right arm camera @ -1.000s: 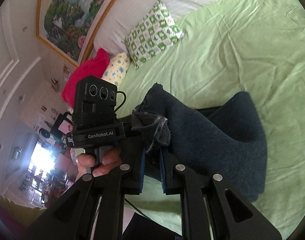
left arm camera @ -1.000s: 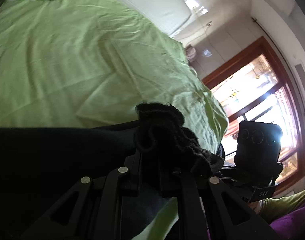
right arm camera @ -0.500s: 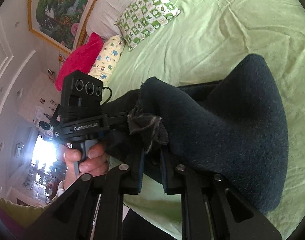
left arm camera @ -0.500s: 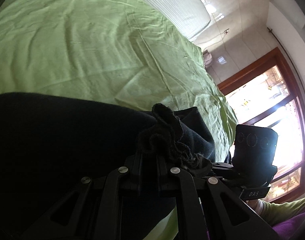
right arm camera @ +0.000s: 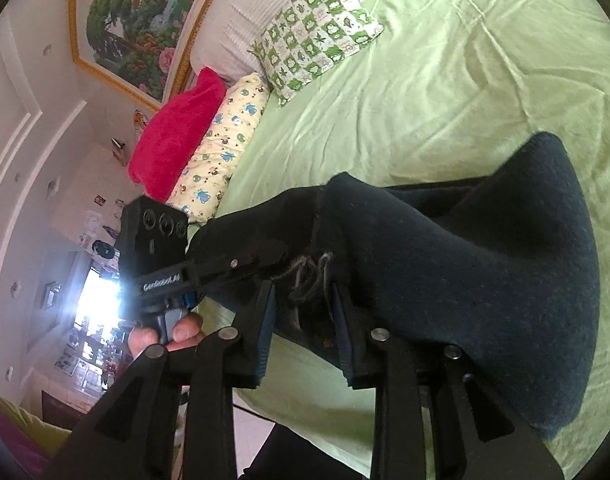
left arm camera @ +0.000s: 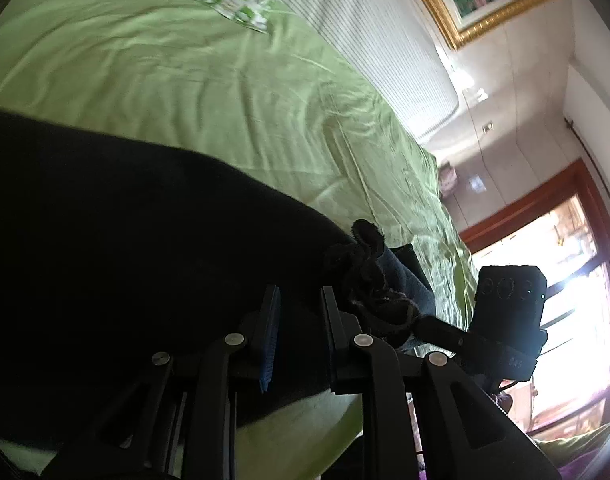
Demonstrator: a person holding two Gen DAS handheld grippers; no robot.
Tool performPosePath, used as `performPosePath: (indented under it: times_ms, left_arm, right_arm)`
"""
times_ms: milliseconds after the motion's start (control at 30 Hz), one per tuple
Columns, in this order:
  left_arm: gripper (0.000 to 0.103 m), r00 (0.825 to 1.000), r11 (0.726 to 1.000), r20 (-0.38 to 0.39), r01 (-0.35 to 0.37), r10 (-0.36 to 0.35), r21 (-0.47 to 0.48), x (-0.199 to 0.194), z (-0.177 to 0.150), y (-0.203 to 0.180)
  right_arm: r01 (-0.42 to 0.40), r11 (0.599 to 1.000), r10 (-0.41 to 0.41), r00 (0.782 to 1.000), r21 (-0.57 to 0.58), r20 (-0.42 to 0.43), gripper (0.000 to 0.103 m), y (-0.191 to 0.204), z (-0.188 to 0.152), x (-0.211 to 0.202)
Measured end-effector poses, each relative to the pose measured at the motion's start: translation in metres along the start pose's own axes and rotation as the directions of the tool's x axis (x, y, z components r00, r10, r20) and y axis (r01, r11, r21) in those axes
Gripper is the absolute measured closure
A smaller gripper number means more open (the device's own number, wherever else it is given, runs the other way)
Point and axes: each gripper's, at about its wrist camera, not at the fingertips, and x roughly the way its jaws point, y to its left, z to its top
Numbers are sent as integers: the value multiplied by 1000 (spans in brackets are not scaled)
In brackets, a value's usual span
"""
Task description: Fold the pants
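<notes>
The dark navy pants (left arm camera: 125, 240) lie bunched on the green bedsheet (left arm camera: 205, 92), filling the left of the left wrist view. My left gripper (left arm camera: 300, 304) has its jaws opening, pads apart over dark cloth, and a frayed hem (left arm camera: 369, 280) sits just right of its right finger. In the right wrist view the pants (right arm camera: 485, 260) drape in a thick fold to the right. My right gripper (right arm camera: 303, 312) is opening too, and a frayed hem (right arm camera: 311, 276) lies loose between its pads. The two grippers are close together at the same edge of the pants.
A green-checked pillow (right arm camera: 317, 40), a yellow patterned pillow (right arm camera: 221, 148) and a red pillow (right arm camera: 177, 136) lie at the head of the bed. A hand (right arm camera: 169, 332) grips the left tool's handle. A bright wood-framed window (left arm camera: 565, 280) stands beyond the bed's edge.
Both grippers went from shut on the frayed hems to jaws apart. The left gripper swung across, so the dark pants now fill more of its view. The fold has sunk onto the sheet.
</notes>
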Motion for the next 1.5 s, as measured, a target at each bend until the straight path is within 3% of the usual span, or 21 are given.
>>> performPosePath:
  times_ms: [100, 633, 767, 867, 1100, 1500]
  left_arm:
    - [78, 1000, 1000, 27, -2, 3, -29, -12, -5, 5]
    - [75, 988, 990, 142, -41, 60, -138, -58, -30, 25]
    - [70, 981, 983, 178, -42, 74, -177, -76, -38, 34]
    - [70, 976, 979, 201, -47, 88, -200, -89, -42, 39]
    - [70, 963, 969, 244, -54, 115, -242, -116, -53, 52]
    - [70, 933, 928, 314, -49, 174, -368, -155, -77, 79]
  right_arm:
    - [-24, 1000, 24, 1000, 5, 0, 73, 4, 2, 4]
    - [-46, 998, 45, 999, -45, -10, 73, 30, 10, 22]
    - [-57, 996, 56, 998, -65, -23, 71, 39, 15, 30]
    - [-68, 994, 66, 997, -88, -27, 61, 49, 20, 37]
    - [-91, 988, 83, 994, -123, -73, 60, 66, 27, 63]
    - [-103, 980, 80, 987, -168, -140, 61, 84, 37, 95]
